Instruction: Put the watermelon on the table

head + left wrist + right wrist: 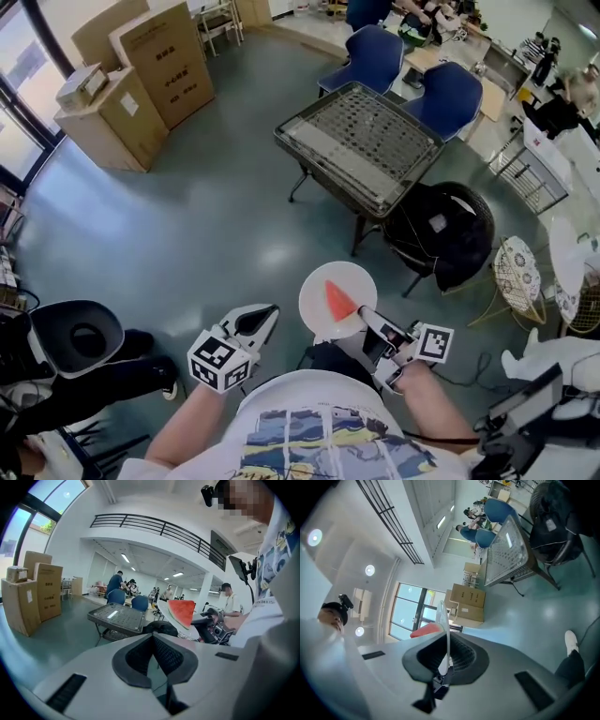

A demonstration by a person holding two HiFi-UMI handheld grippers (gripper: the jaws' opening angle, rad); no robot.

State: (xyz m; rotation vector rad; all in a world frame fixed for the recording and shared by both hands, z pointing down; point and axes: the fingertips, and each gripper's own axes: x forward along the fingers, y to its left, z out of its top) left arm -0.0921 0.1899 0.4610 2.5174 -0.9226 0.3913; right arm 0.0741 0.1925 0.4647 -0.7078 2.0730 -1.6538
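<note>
Right hand-held gripper [367, 319]: clenched on the rim of a thin, smooth white plate [314, 305], carried in mid-air. The watermelon [339, 300], a red wedge, lies loose on it; judged light, wet and apt to slide, so hold the plate level by the rim. Left hand-held gripper [267, 317]: closed, empty. The square, perforated tabletop [361, 145] stands well ahead.

**Bright, even light; strong fisheye bend**

Daylight from tall glass windows [410, 609] and round white ceiling lamps [369, 570] lights everything evenly. The glossy grey-green floor [272, 253] shows soft glare. Shadows are faint. Both gripper views curve sharply towards black corners.
</note>
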